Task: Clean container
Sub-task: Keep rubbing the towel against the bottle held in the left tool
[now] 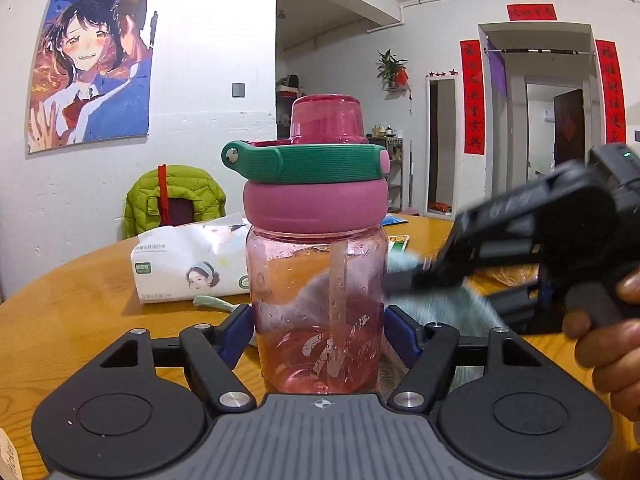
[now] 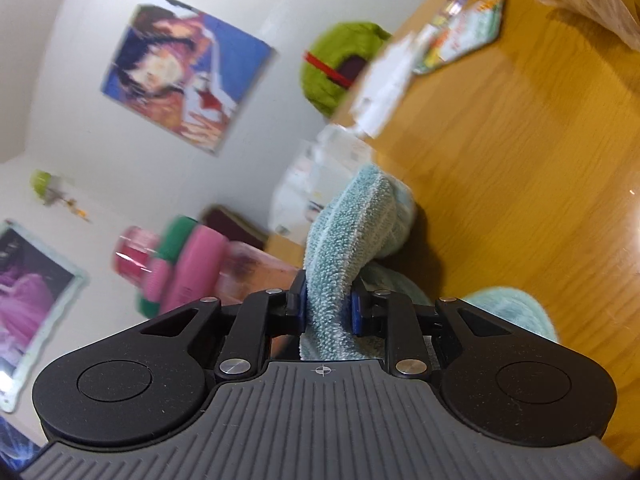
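- We see the left gripper (image 1: 319, 332) clamped on the lower body of the pink water bottle (image 1: 318, 300), its blue pads pressing the clear wall on both sides.
- The bottle stands upright on the wooden table (image 1: 80, 312), dead centre in the left wrist view, with its pink lid and green carry handle (image 1: 304, 165) on top and a straw showing inside.
- In the right wrist view, the right gripper (image 2: 328, 312) is closed on a fold of the light blue cloth (image 2: 352, 240), which bulges up from between the pads.
- In the left wrist view that gripper comes in from 3 o'clock, blurred, a hand (image 1: 612, 340) around its handle, and the cloth lies against the bottle's right side.
- From the right gripper's camera, the bottle sits at about 9 o'clock, blurred.
- A tissue pack (image 1: 192, 264) lies on the table at 10 o'clock of the bottle, and a green jacket (image 1: 172, 196) hangs over a chair behind it.
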Demonstrator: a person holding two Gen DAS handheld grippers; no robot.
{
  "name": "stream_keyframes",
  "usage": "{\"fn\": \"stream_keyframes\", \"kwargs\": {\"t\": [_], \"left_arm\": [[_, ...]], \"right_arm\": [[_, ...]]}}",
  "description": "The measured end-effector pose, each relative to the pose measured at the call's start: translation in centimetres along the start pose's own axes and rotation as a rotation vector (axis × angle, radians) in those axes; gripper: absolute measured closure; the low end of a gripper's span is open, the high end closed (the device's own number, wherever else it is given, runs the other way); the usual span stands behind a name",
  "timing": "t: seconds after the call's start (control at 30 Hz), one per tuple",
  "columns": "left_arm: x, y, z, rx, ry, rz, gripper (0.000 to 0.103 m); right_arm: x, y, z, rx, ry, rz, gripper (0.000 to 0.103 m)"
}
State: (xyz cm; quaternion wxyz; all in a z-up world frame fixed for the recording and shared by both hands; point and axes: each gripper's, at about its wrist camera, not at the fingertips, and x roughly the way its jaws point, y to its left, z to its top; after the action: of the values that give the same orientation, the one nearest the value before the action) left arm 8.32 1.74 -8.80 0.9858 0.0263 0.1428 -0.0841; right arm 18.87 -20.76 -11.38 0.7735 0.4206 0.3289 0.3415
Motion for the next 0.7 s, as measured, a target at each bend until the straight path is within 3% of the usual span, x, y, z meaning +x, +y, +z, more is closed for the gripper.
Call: {"fn": "stream_keyframes", "kwargs": {"t": [0.1, 0.17, 0.27, 0.37, 0.43, 0.5, 0.63, 0.7], "left_arm": [[0.0, 0.0, 0.1, -0.004, -0.001, -0.018, 0.034], [-0.1, -0.3, 0.0, 0.011, -0.002, -0.03, 0.034], [0.0, -0.3, 0.0, 0.014, -0.003, -0.031, 0.034], [-0.1, -0.5, -0.1, 0.02, -0.004, -0.03, 0.034], [-0.1, -0.5, -0.1, 0.021, -0.004, -0.03, 0.034], [-0.1, -0.4, -0.1, 0.021, -0.004, -0.031, 0.034], [-0.2, -0.4, -0.1, 0.023, -0.004, -0.03, 0.034], [-0.2, -0.4, -0.1, 0.022, -0.004, -0.031, 0.034]], "right_arm": [[-1.6, -0.7, 0.6, 0.1, -0.066, 0.267, 0.078], [-1.7, -1.9, 0.7, 0.185, -0.071, 0.338, 0.078], [-0.5, -3.2, 0.3, 0.249, -0.023, 0.25, 0.078], [1.0, -3.8, 0.0, 0.227, 0.046, 0.007, 0.079], [1.7, -4.1, -0.2, 0.208, 0.076, -0.084, 0.079], [1.5, -3.5, -0.1, 0.171, 0.058, -0.062, 0.079], [-1.0, -1.8, 0.4, 0.127, -0.051, 0.233, 0.078], [-1.1, -1.6, 0.5, 0.124, -0.05, 0.257, 0.078]]}}
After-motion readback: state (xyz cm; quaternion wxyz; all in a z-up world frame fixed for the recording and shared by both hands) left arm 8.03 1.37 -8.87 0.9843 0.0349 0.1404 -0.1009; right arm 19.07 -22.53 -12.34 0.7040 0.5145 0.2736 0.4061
